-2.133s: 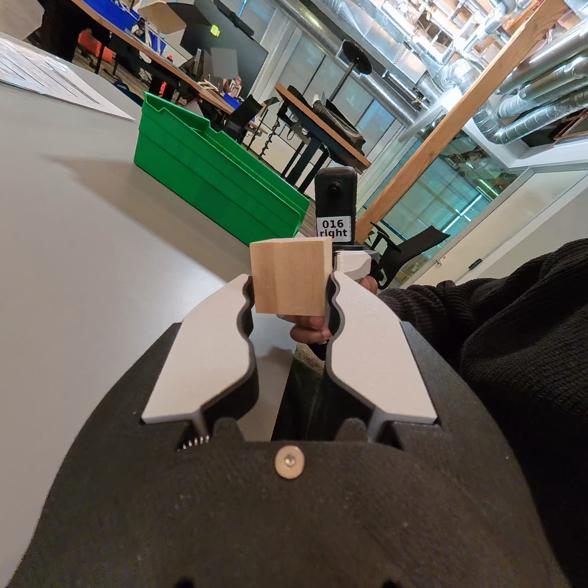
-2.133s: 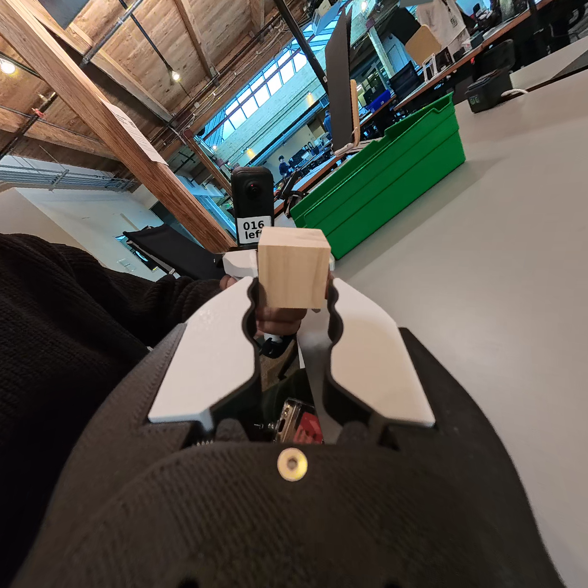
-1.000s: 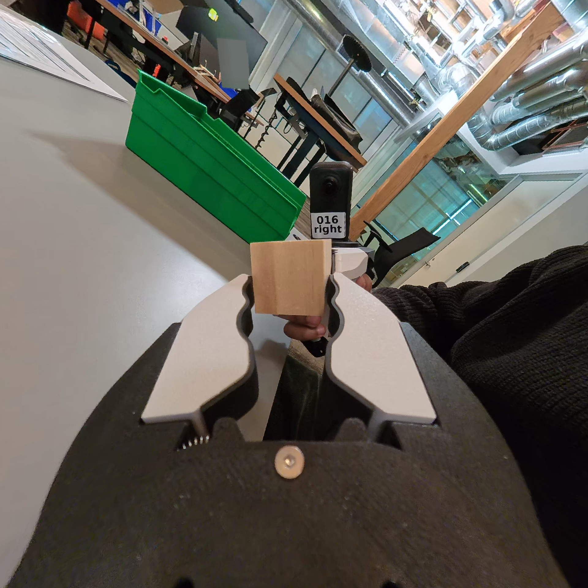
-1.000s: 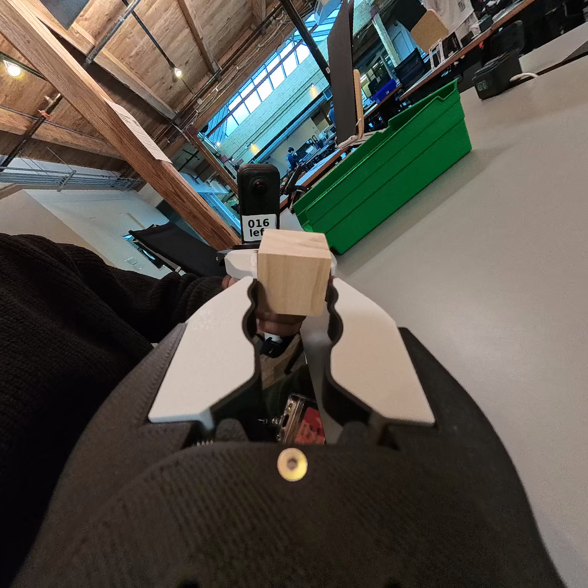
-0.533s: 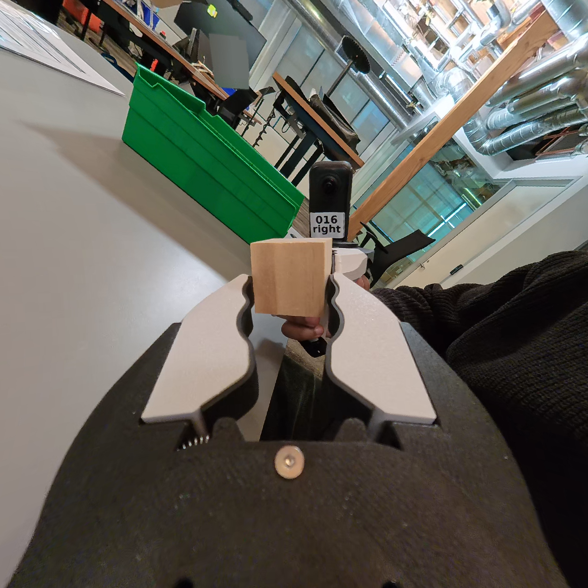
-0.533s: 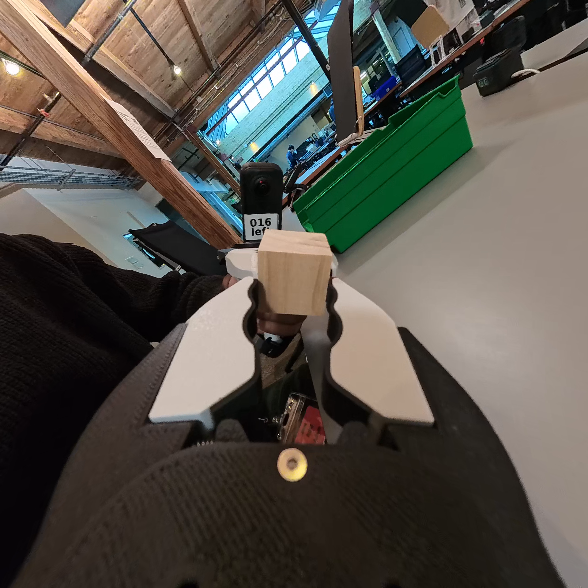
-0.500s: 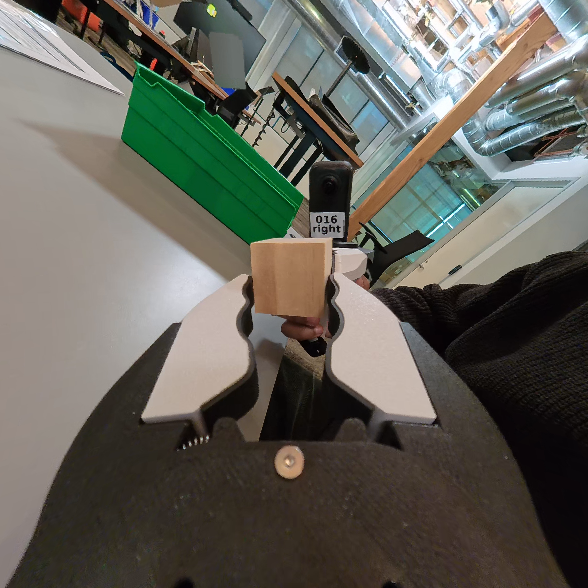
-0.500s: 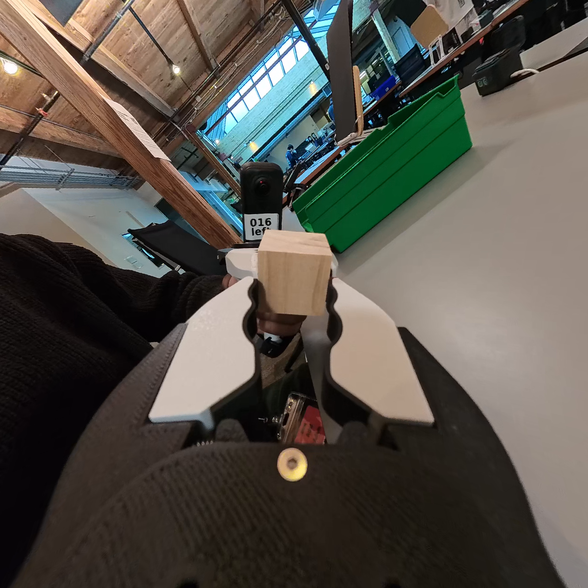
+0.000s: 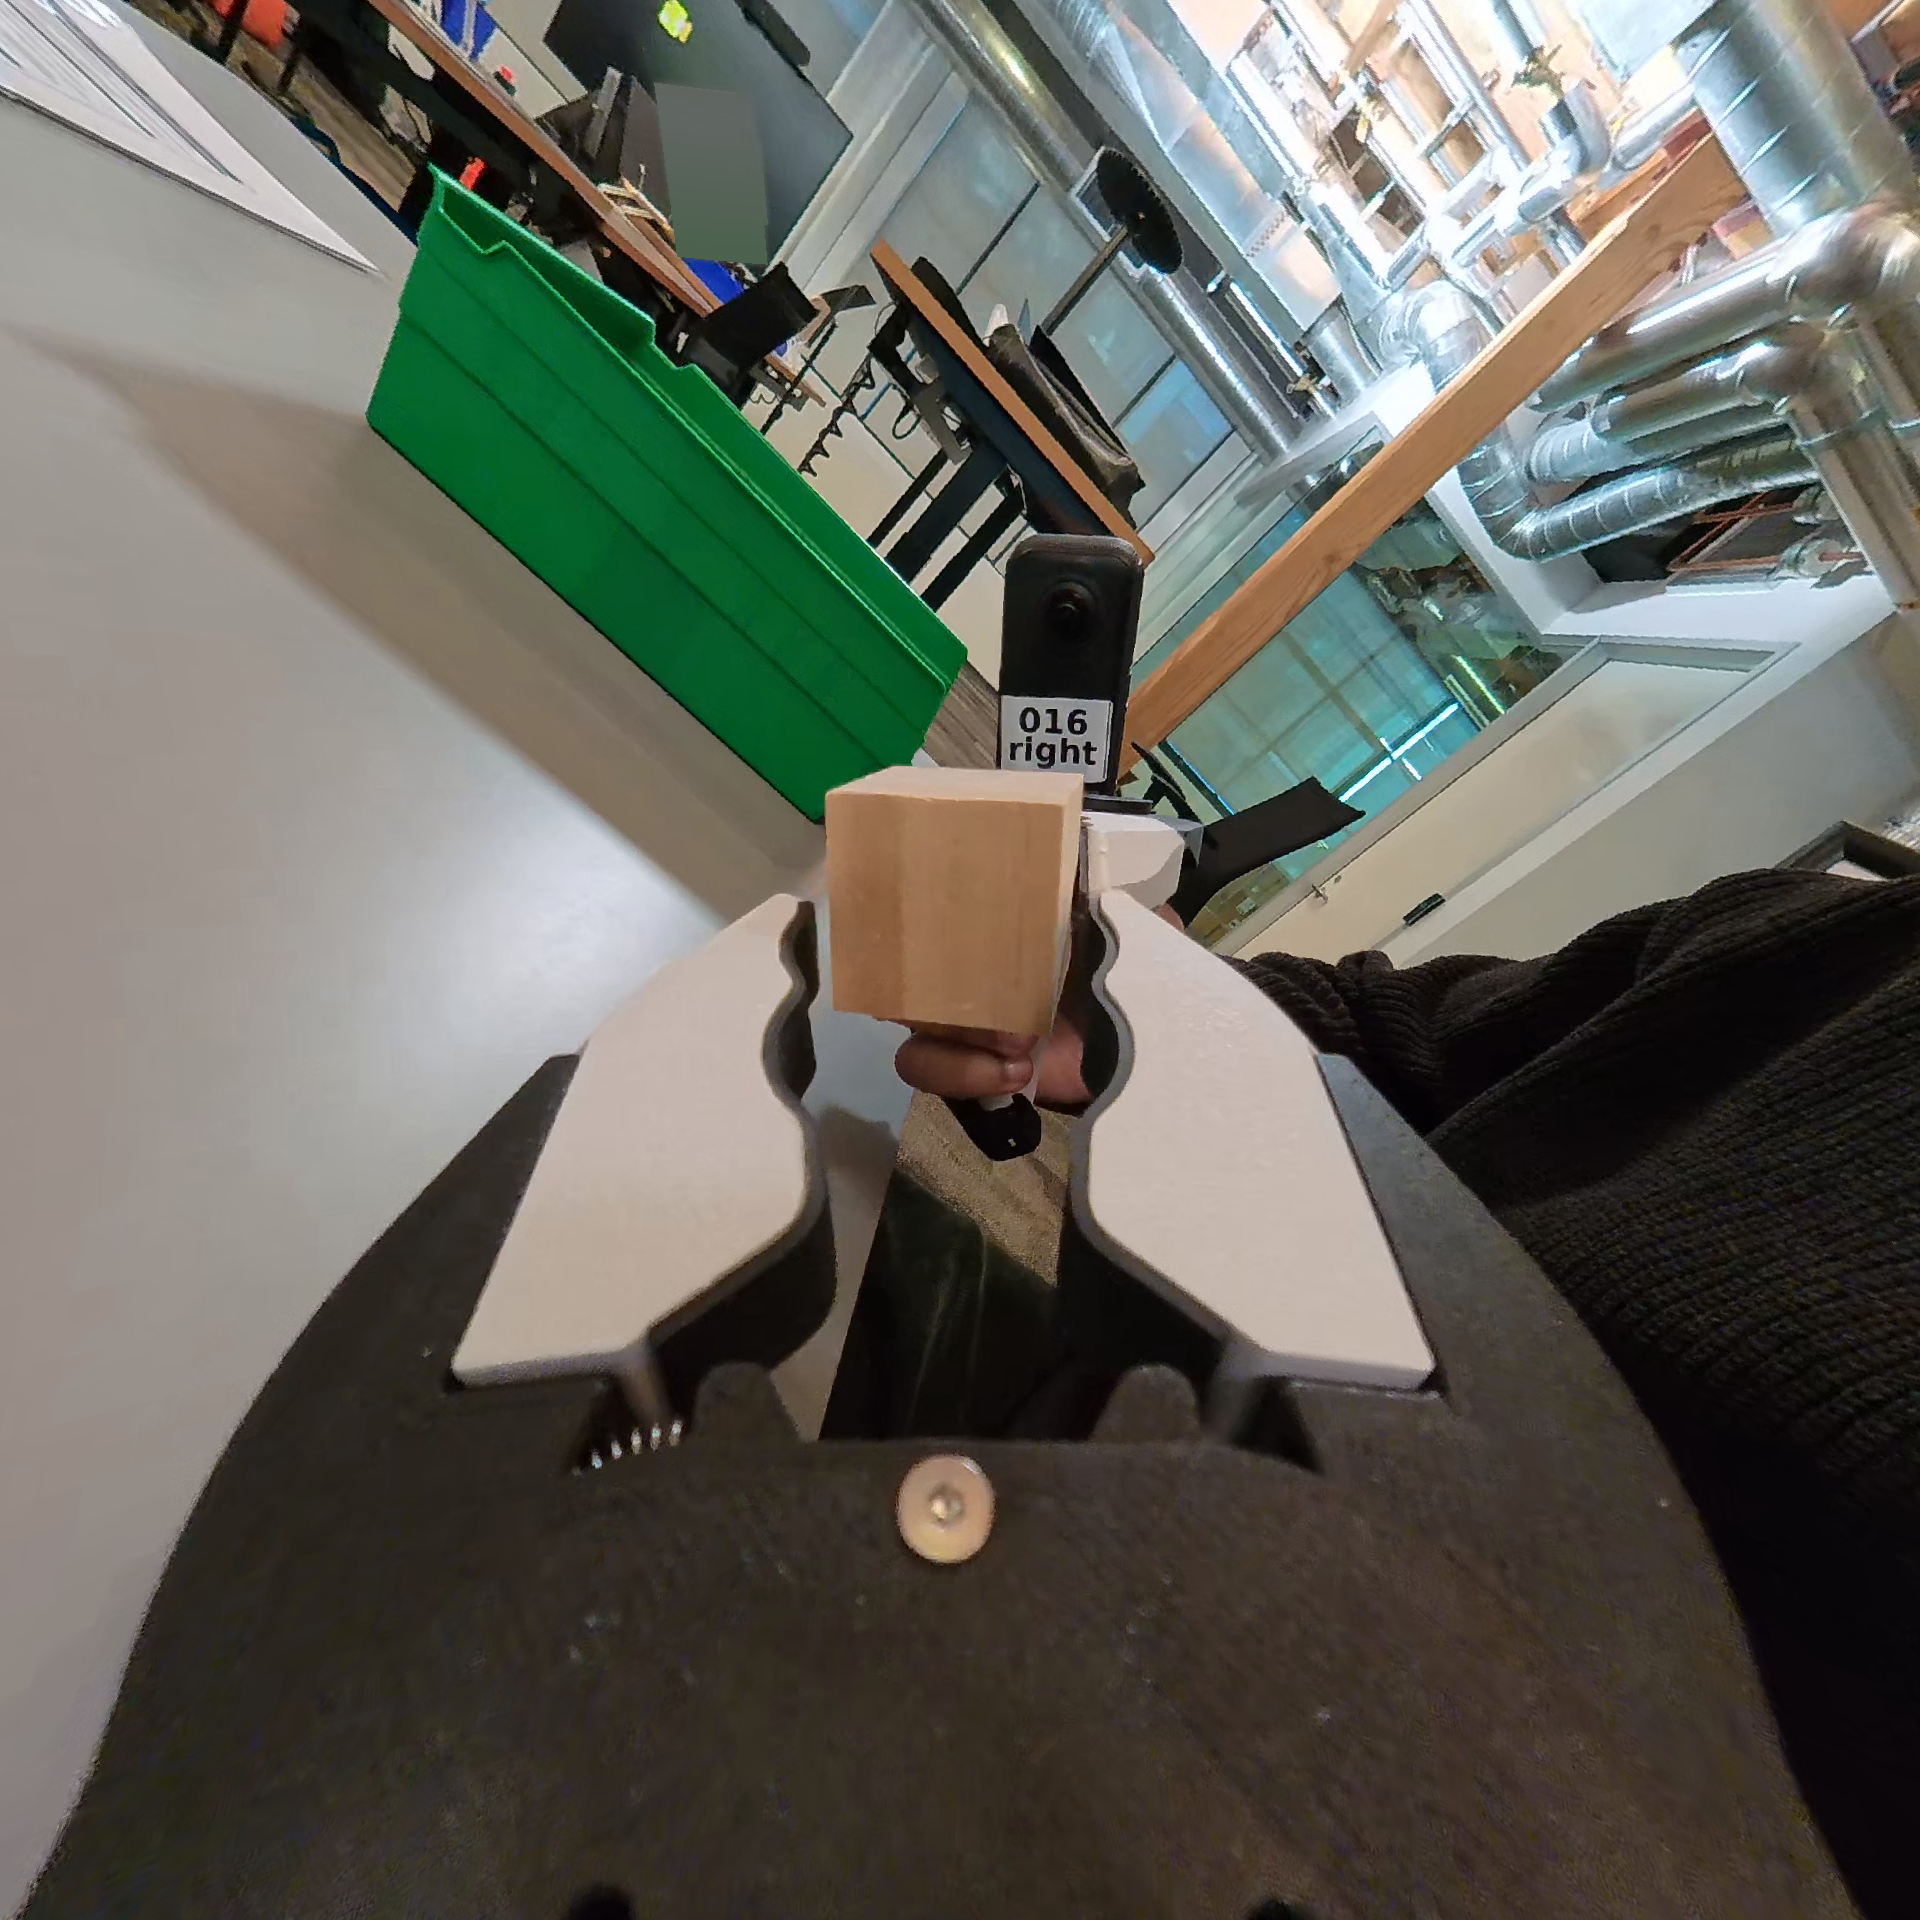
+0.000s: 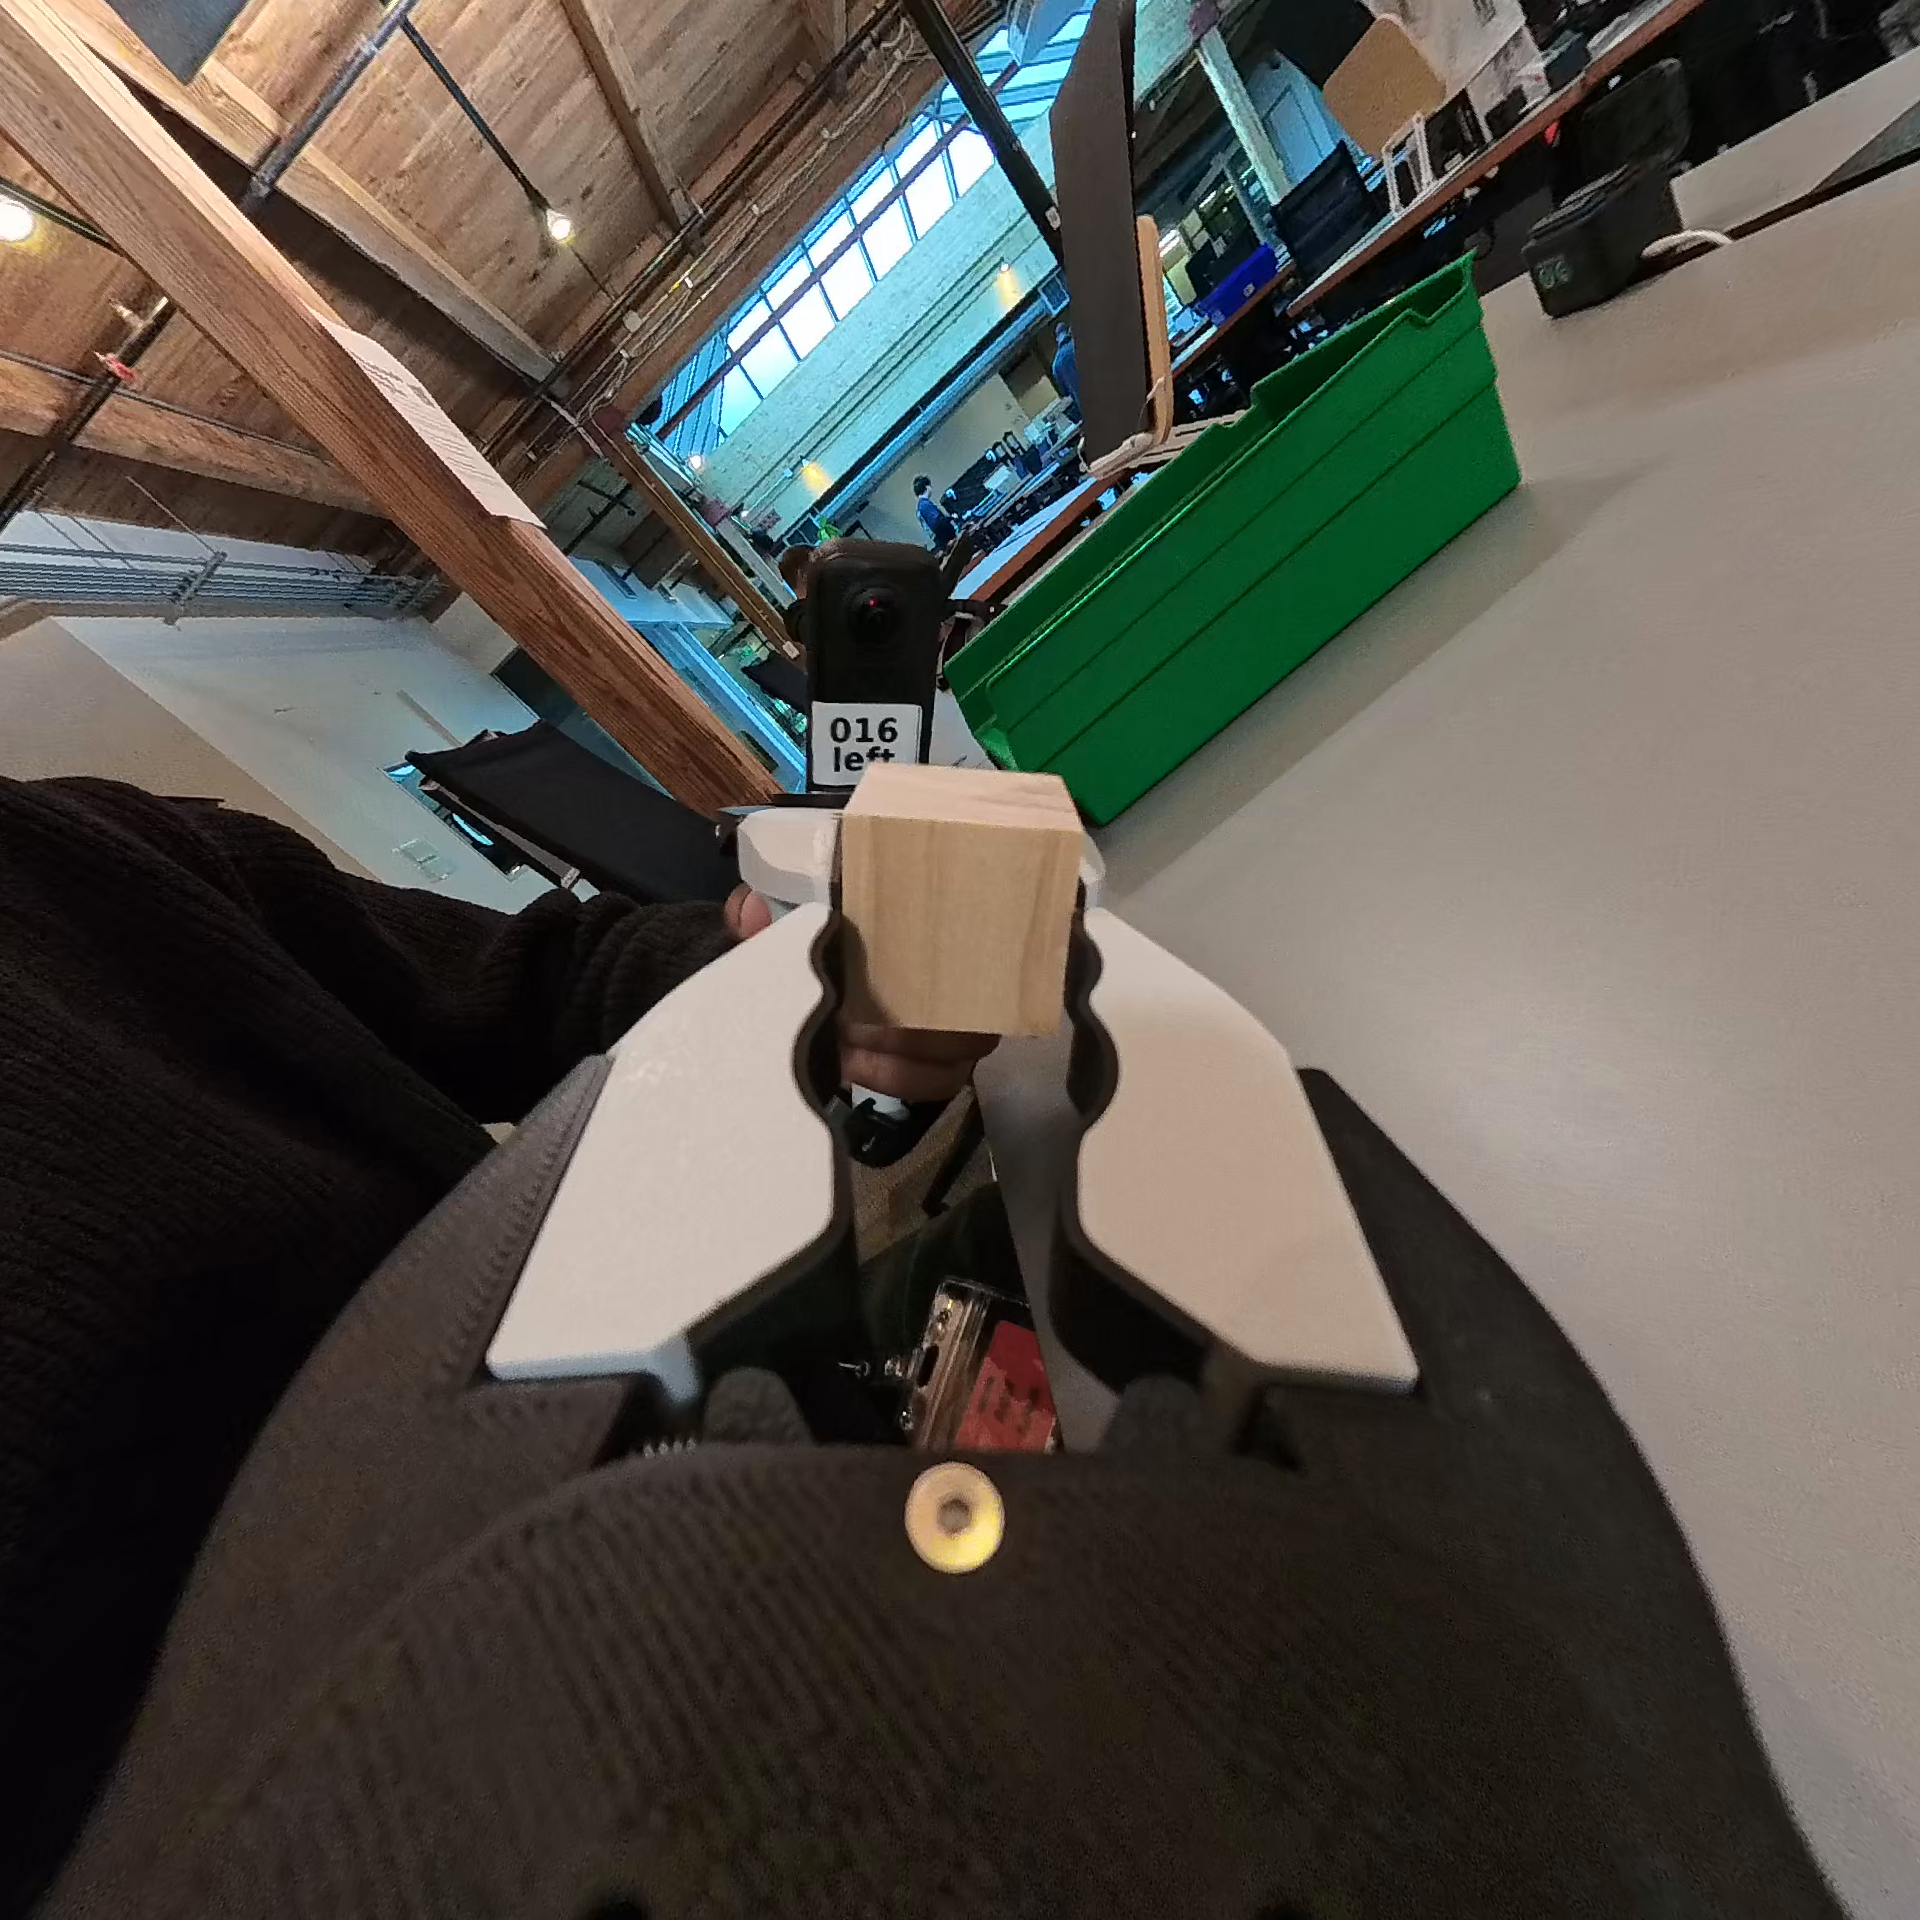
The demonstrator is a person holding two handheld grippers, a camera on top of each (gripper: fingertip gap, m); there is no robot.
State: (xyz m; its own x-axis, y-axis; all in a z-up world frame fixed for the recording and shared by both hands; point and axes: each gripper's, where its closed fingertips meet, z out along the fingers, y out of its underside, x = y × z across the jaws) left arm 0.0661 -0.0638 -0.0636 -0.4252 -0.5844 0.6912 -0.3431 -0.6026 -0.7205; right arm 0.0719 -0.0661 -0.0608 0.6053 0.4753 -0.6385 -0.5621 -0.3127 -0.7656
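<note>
A pale wooden block (image 9: 951,914) sits between the white fingers of my left gripper (image 9: 951,940), which is shut on it. My right gripper (image 10: 954,940) faces the left one and is shut on the same block (image 10: 956,914) from the other end. Each view shows the other gripper behind the block: the right one's black camera (image 9: 1070,655) and the left one's black camera (image 10: 873,644). The block is held in the air beside the edge of the grey table (image 9: 260,831). A person's fingers (image 9: 966,1065) show just under the block.
A green plastic bin (image 9: 623,499) stands on the table behind the grippers and also shows in the right wrist view (image 10: 1247,582). Black knitted sleeves (image 9: 1662,1143) (image 10: 208,1039) fill the near side. A printed sheet (image 9: 156,125) and a small black case (image 10: 1600,249) lie farther off.
Both grippers and the block between them have drifted only slightly, so the green bin has shifted a little in both views. Both grips look the same.
</note>
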